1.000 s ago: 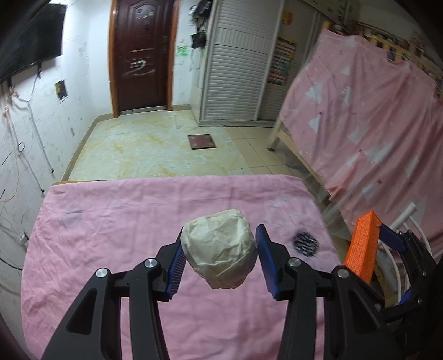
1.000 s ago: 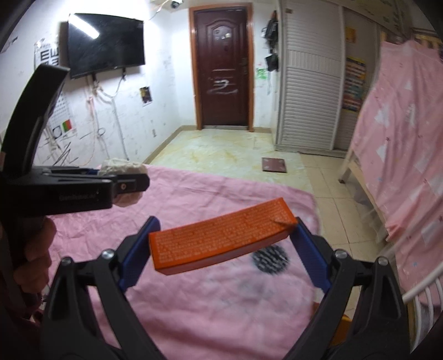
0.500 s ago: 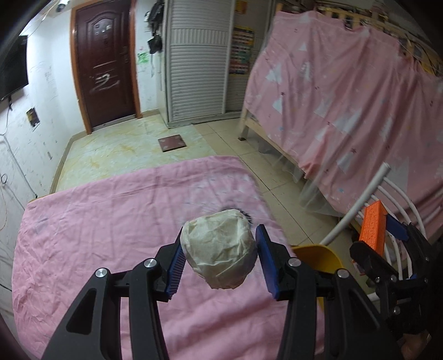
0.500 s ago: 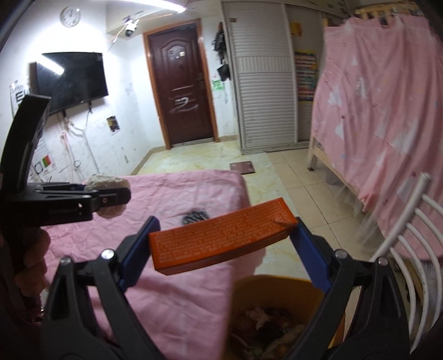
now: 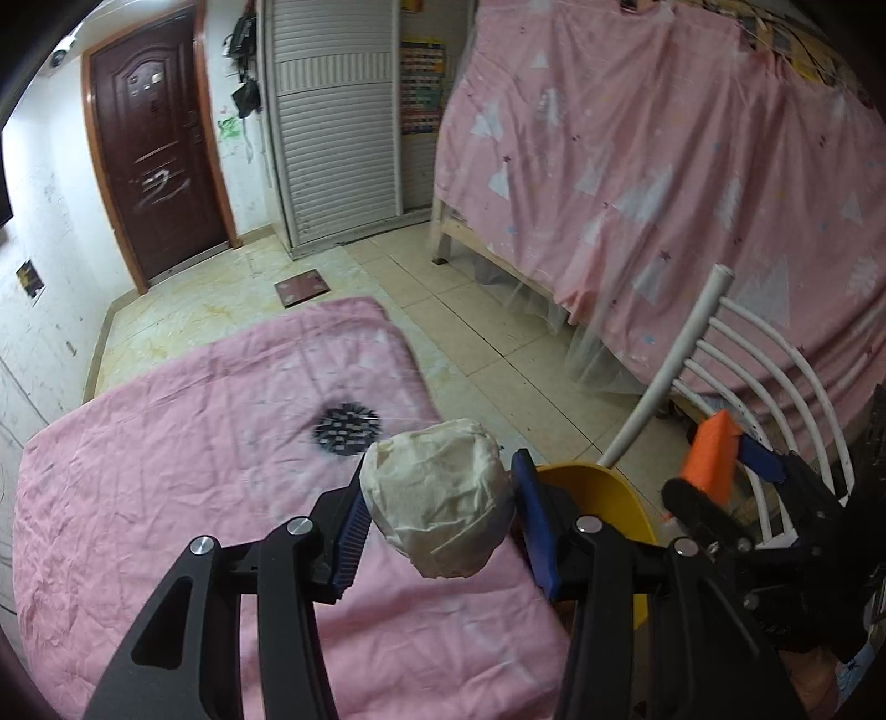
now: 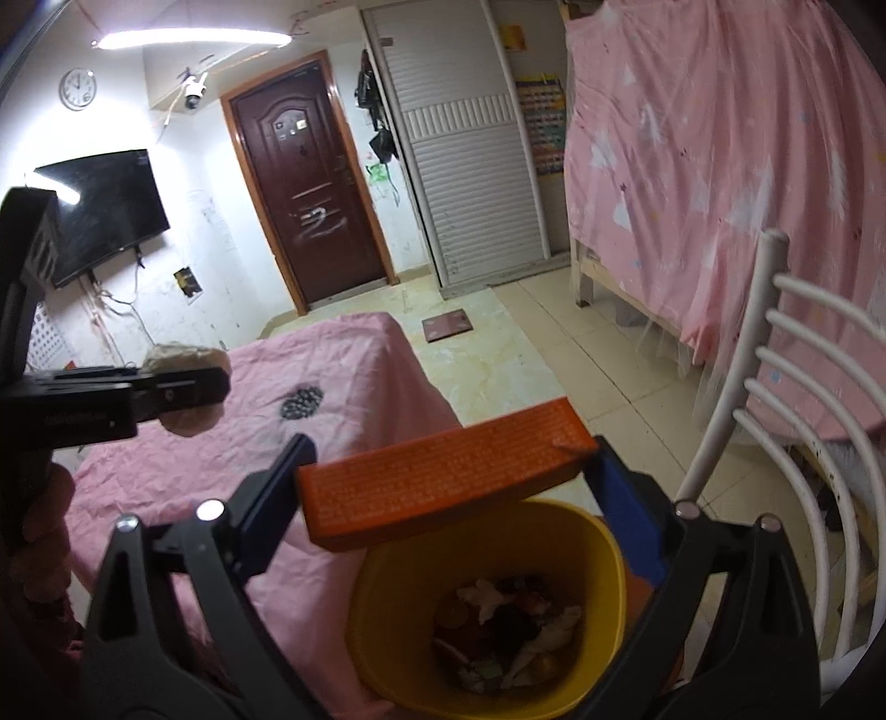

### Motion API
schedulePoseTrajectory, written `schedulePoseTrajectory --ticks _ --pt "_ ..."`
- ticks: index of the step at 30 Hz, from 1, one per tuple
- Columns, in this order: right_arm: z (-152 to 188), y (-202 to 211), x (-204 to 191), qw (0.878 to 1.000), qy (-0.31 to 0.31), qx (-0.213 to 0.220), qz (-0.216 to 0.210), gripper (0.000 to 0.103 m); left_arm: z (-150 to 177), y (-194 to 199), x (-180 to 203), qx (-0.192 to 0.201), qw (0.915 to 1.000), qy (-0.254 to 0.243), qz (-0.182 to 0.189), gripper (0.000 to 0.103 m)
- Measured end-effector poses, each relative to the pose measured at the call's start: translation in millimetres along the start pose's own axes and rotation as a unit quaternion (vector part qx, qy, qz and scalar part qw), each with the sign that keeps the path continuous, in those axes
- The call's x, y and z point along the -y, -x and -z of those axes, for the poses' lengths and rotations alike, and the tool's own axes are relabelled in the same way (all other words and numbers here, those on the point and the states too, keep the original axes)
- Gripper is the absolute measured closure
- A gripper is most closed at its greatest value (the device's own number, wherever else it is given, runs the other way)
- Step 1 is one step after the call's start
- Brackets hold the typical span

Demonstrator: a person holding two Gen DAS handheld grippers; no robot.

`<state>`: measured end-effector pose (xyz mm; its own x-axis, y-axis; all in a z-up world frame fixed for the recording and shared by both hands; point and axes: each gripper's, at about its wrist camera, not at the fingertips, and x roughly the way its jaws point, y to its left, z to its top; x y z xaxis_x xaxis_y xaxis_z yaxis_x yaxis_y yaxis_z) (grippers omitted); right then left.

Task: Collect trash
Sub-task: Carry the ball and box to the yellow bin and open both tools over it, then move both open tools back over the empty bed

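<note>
Above the yellow bin (image 6: 603,559), the right gripper (image 6: 448,493) is opening around the orange block (image 6: 443,482), its left end already clear. The left gripper (image 5: 437,526) is clamping the paper wad (image 5: 437,498) over the pink cloth (image 5: 166,471). A white chair (image 6: 786,421) is crowding the bin, whose base is cut off.

Ceiling light (image 6: 191,39) glares; fisheye edges dark, warped
</note>
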<state>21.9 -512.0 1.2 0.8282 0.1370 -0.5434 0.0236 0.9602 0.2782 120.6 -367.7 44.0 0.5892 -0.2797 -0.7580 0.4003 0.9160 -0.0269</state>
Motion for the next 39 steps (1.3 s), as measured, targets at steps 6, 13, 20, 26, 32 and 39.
schedulePoseTrajectory --ticks 6,13,20,26,32,39 --pt "8.8 5.6 19.7 1.000 -0.026 0.007 0.007 0.007 2.2 -8.3 34.0 -0.009 0.9994 -0.023 0.024 0.062" --pt "13.6 19.1 46.2 0.997 -0.067 0.019 0.024 0.006 5.4 -18.8 64.4 -0.027 0.9938 -0.053 0.094 0.041" --pt "12.5 22.5 41.1 0.997 -0.064 0.019 0.033 0.006 7.9 -19.7 66.6 -0.023 0.9930 -0.062 0.099 0.036" --pt "8.0 13.2 18.2 0.999 -0.046 0.009 0.024 0.006 7.6 -6.9 31.5 -0.002 0.9953 -0.036 0.089 0.035" --pt "0.9 -5.4 -24.7 1.000 -0.011 -0.001 0.003 0.006 13.3 11.5 -17.0 0.039 0.9981 -0.008 0.048 0.032" --pt "-6.4 -28.7 -84.2 0.999 0.028 -0.008 -0.030 0.006 28.2 32.0 -77.3 0.086 0.9958 0.024 -0.016 0.031"
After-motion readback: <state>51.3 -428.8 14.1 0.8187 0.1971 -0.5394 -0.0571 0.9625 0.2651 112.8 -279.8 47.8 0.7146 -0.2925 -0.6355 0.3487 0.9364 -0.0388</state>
